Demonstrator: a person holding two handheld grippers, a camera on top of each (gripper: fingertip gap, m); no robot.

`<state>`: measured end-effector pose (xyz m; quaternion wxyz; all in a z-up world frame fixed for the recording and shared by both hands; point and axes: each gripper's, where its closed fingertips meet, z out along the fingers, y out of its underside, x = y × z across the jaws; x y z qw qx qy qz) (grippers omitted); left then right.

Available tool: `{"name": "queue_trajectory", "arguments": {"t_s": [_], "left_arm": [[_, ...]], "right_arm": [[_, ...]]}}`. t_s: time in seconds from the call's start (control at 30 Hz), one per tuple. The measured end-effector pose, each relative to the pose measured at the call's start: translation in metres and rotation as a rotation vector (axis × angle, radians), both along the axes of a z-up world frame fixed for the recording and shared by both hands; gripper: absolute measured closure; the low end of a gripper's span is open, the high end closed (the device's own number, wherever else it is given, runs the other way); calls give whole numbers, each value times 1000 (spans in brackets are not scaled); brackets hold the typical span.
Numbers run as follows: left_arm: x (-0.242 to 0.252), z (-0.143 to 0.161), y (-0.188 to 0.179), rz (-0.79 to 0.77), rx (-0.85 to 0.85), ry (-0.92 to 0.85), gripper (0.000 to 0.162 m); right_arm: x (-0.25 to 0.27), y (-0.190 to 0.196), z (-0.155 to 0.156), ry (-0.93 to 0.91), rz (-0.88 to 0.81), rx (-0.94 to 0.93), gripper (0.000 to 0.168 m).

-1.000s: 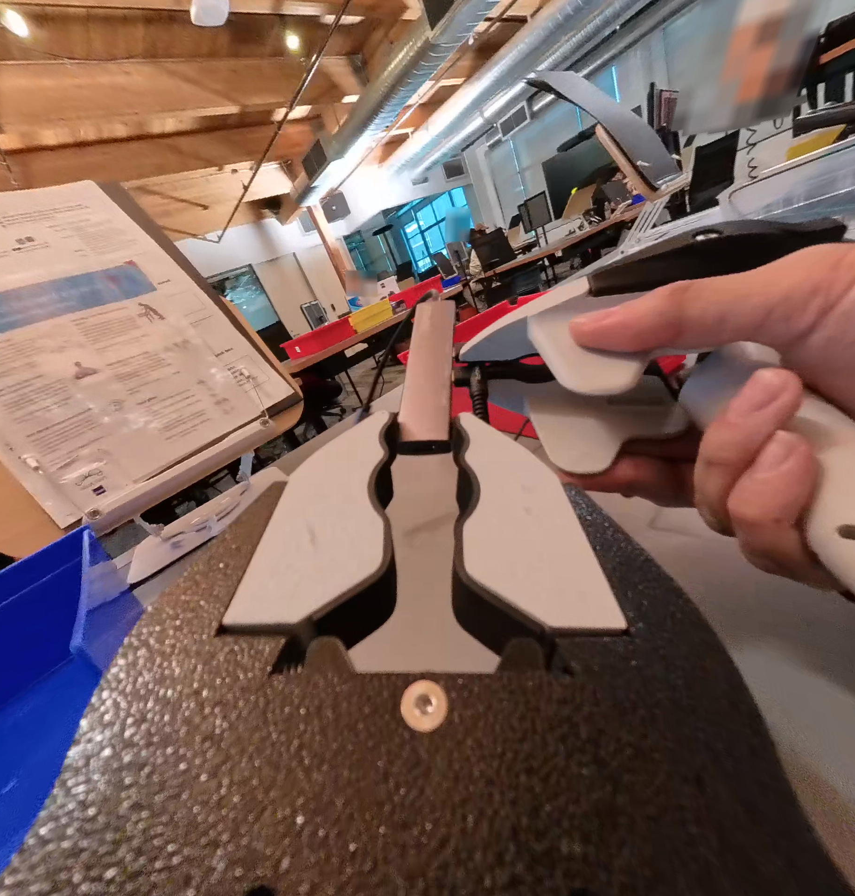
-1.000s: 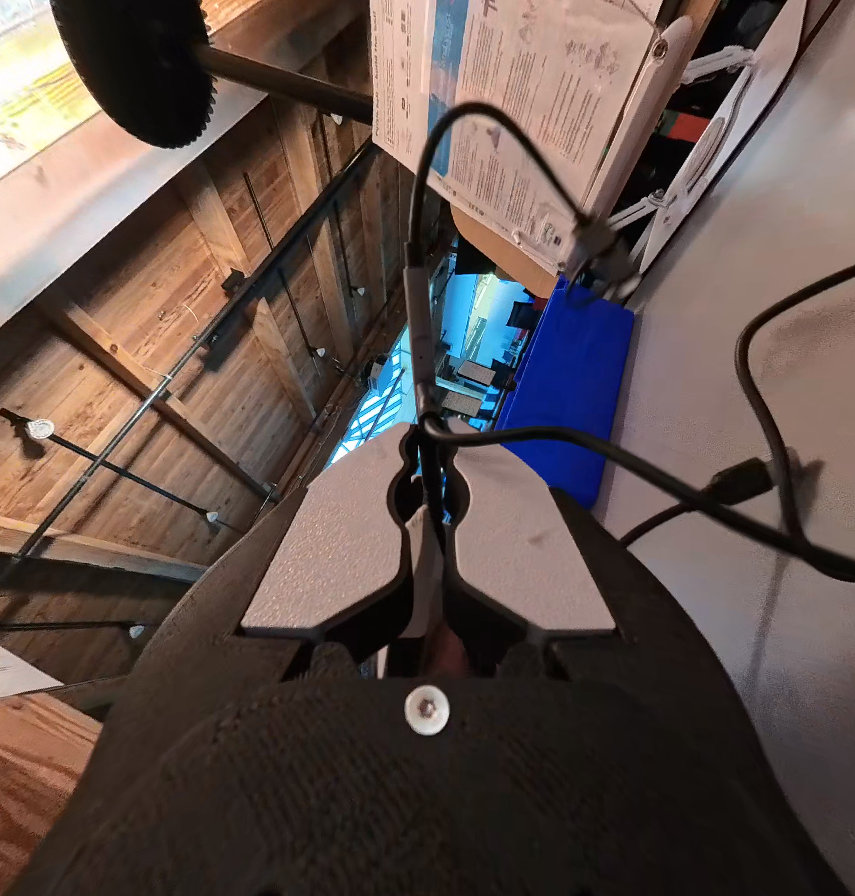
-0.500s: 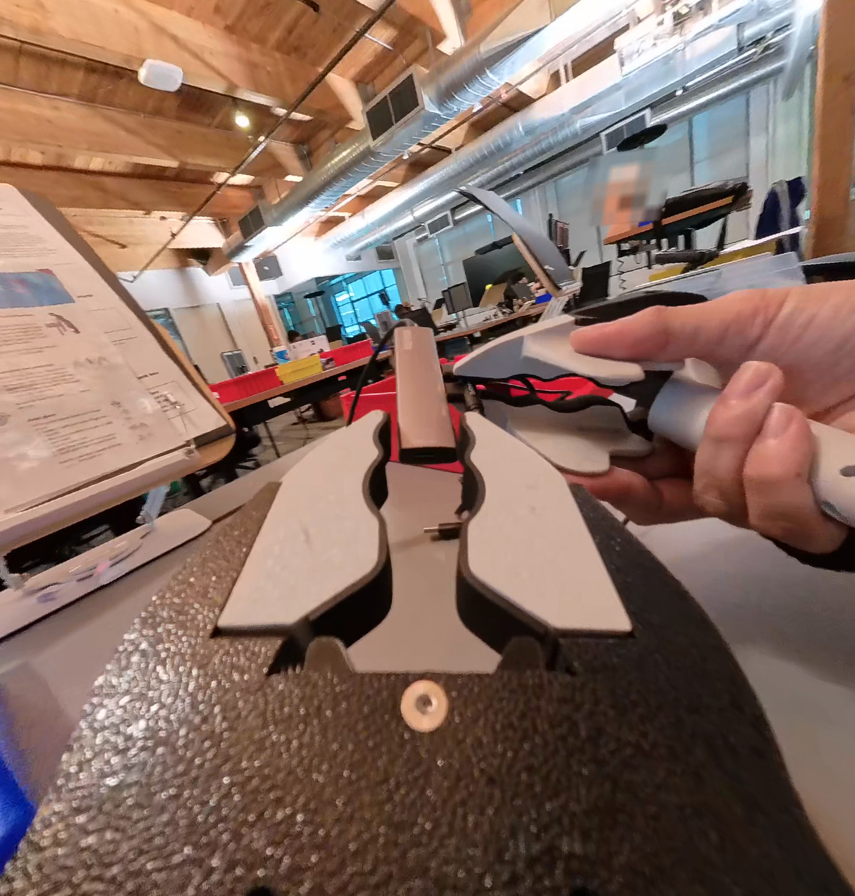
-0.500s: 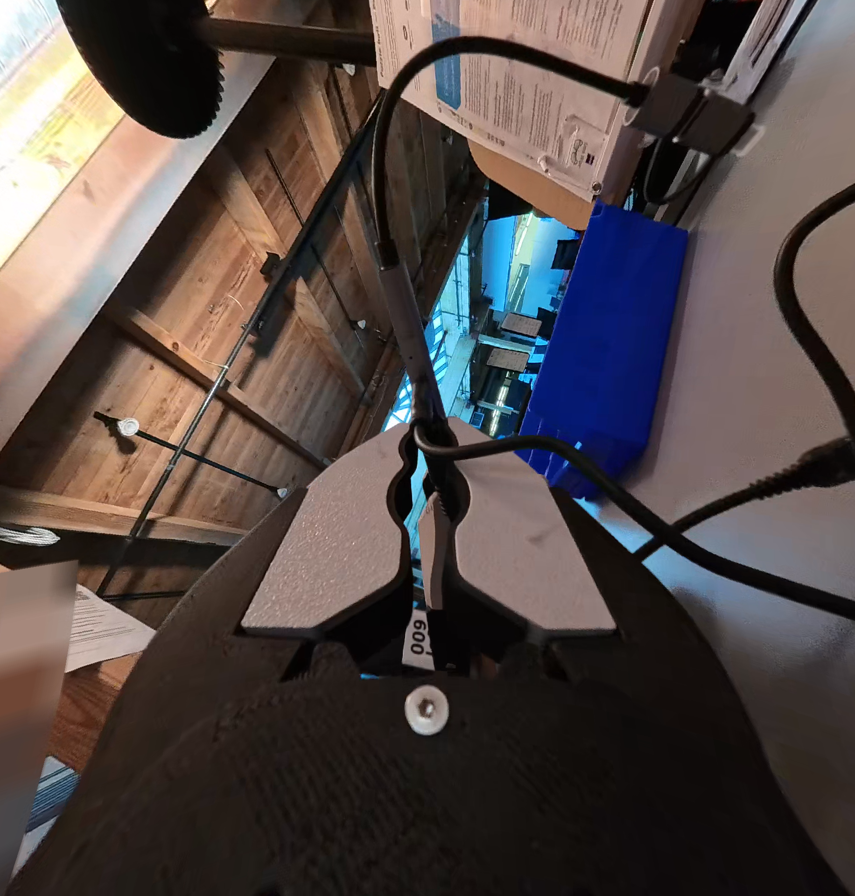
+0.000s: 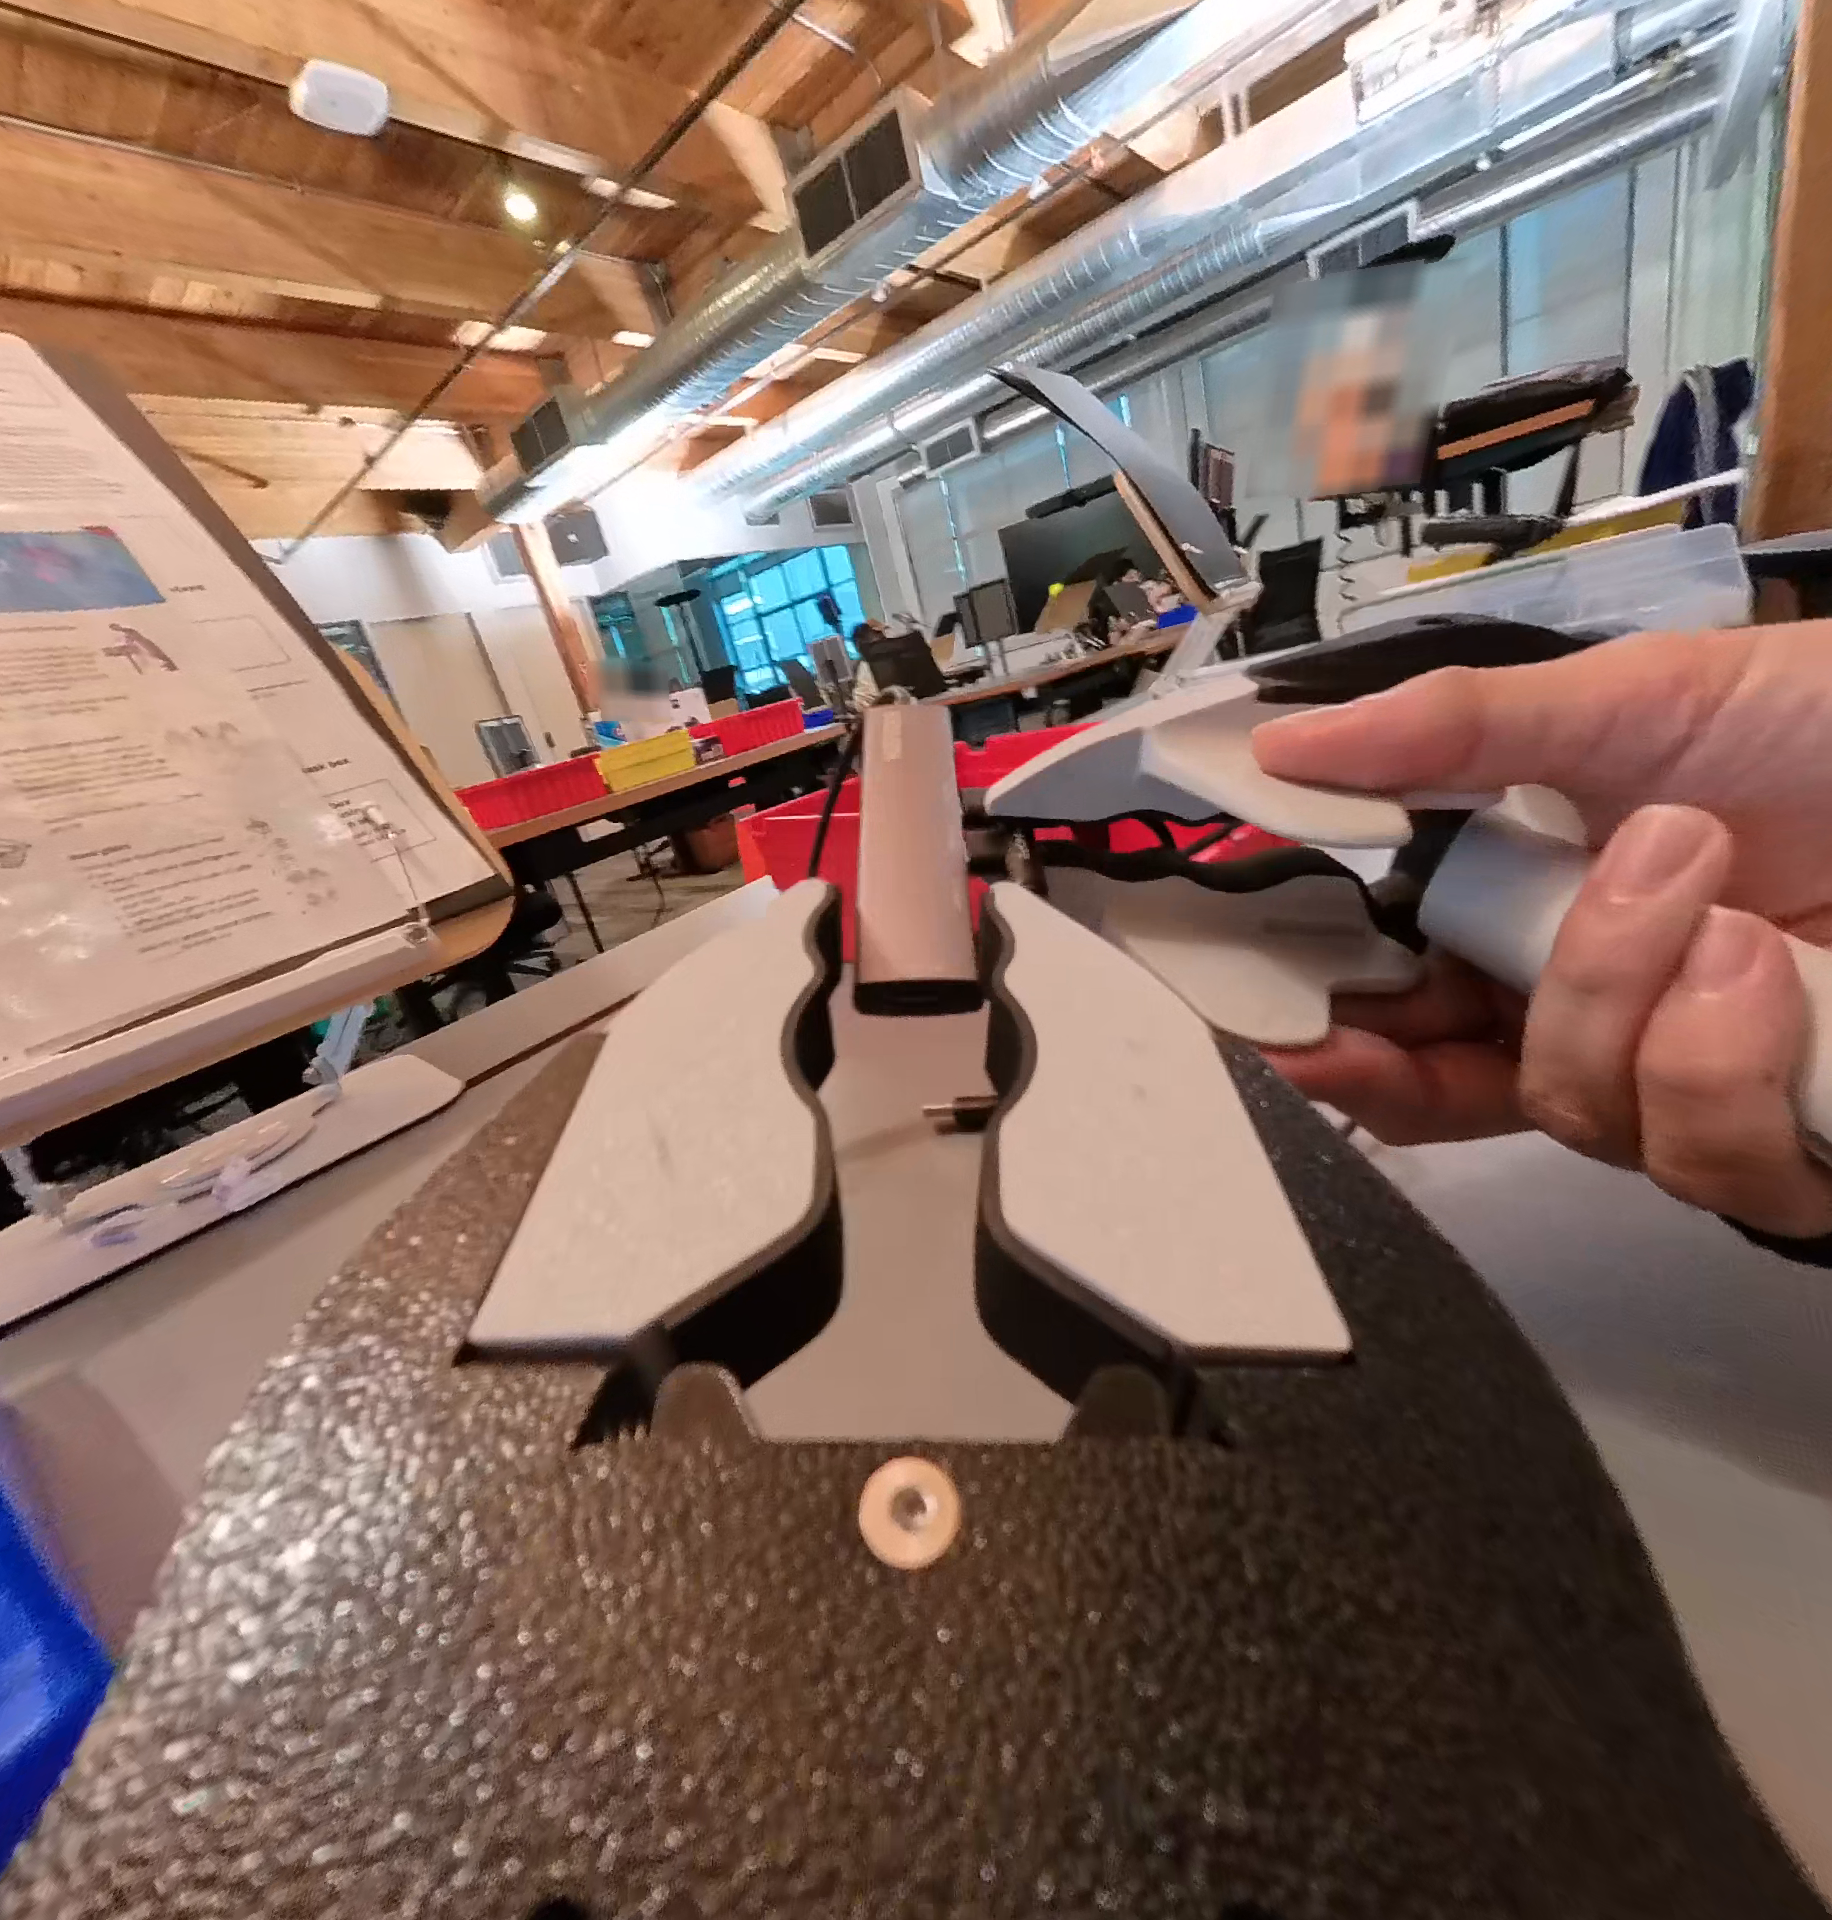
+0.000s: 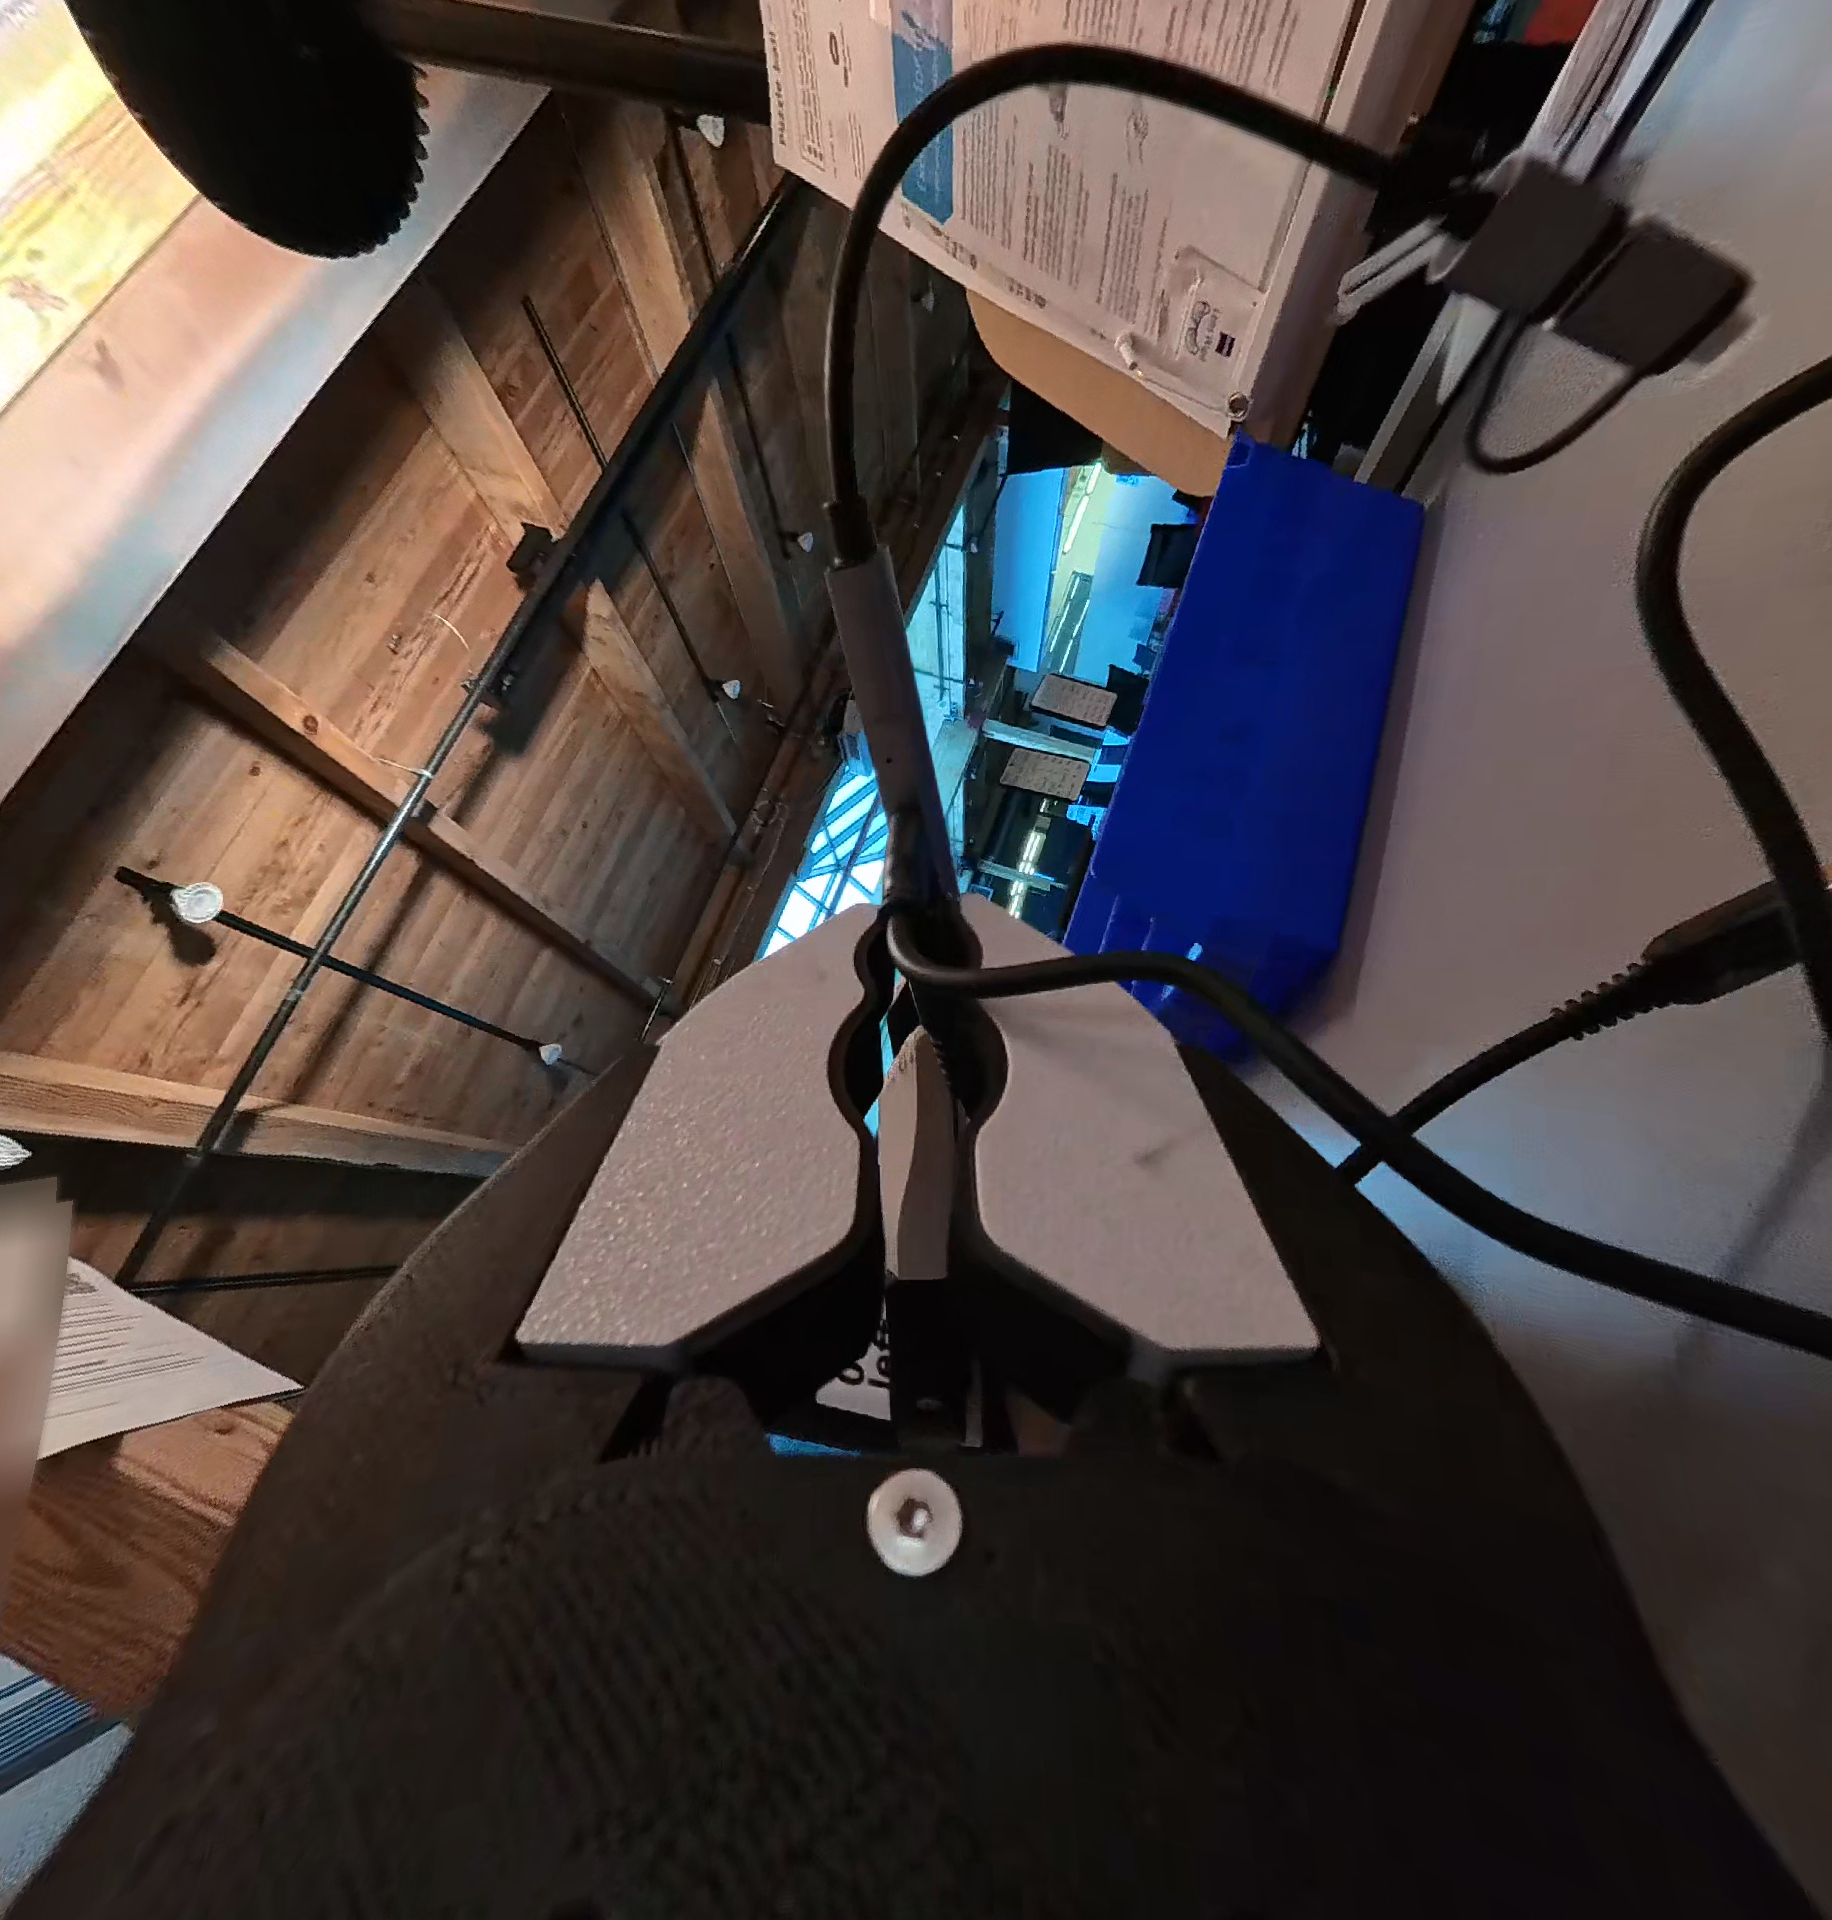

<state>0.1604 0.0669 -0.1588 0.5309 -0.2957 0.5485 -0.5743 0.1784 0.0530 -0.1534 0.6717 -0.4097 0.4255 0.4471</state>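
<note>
My left gripper [image 5: 912, 935] is shut on a slim grey-brown metal hub [image 5: 907, 831], which stands up between the fingertips. My right gripper [image 5: 1057, 852], held by a hand [image 5: 1618, 883], sits just right of the hub with black cable in it. In the right wrist view my right gripper [image 6: 922, 935] is shut on a black cable [image 6: 850, 312] at its slim grey connector barrel [image 6: 876, 665]. The cable loops up and over to the hub [image 6: 1556, 249] at top right. A small loose plug [image 5: 959, 1112] lies on the grey table [image 5: 1514, 1351] beyond my left fingers.
A document stand with a printed sheet [image 5: 143, 779] stands on the left, also in the right wrist view [image 6: 1099, 156]. A blue bin [image 6: 1255, 748] sits beside it, its corner at lower left [image 5: 8, 1662]. A second black cable with a plug [image 6: 1701, 956] lies on the table [image 6: 1618, 675]. Left and right tips are no more than a few centimetres apart.
The left view has swung right, so the stand and blue bin slid left. In the right view the hub has moved up and right, away from the right gripper. Both grips are unchanged.
</note>
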Motion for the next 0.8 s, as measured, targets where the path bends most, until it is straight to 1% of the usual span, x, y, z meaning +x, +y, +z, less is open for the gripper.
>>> {"name": "queue_trajectory", "arguments": {"t_s": [0.03,0.07,0.2,0.27,0.4,0.5,0.6,0.67,0.8], "left_arm": [[0,1,2,19,-5,-9,130],[1,1,5,40,-7,-12,126],[-2,3,1,8,2,-26,124],[-4,4,-4,-22,20,-26,123],[-5,5,-5,-35,18,-25,126],[-5,4,-6,-40,8,-14,129],[-4,3,-7,-53,-21,-4,133],[-4,2,-7,-80,-46,13,132],[-6,2,-9,-98,-16,-3,135]], "right_arm": [[0,0,0,1,-4,-4,161],[1,-1,-1,12,-10,-11,161],[2,-2,0,83,37,46,161],[1,-3,0,74,45,47,160],[2,-5,5,98,60,96,160],[1,-4,4,83,61,82,161],[1,-5,7,139,67,142,160],[1,-5,7,154,74,154,160],[-1,-5,9,162,75,153,160]]}}
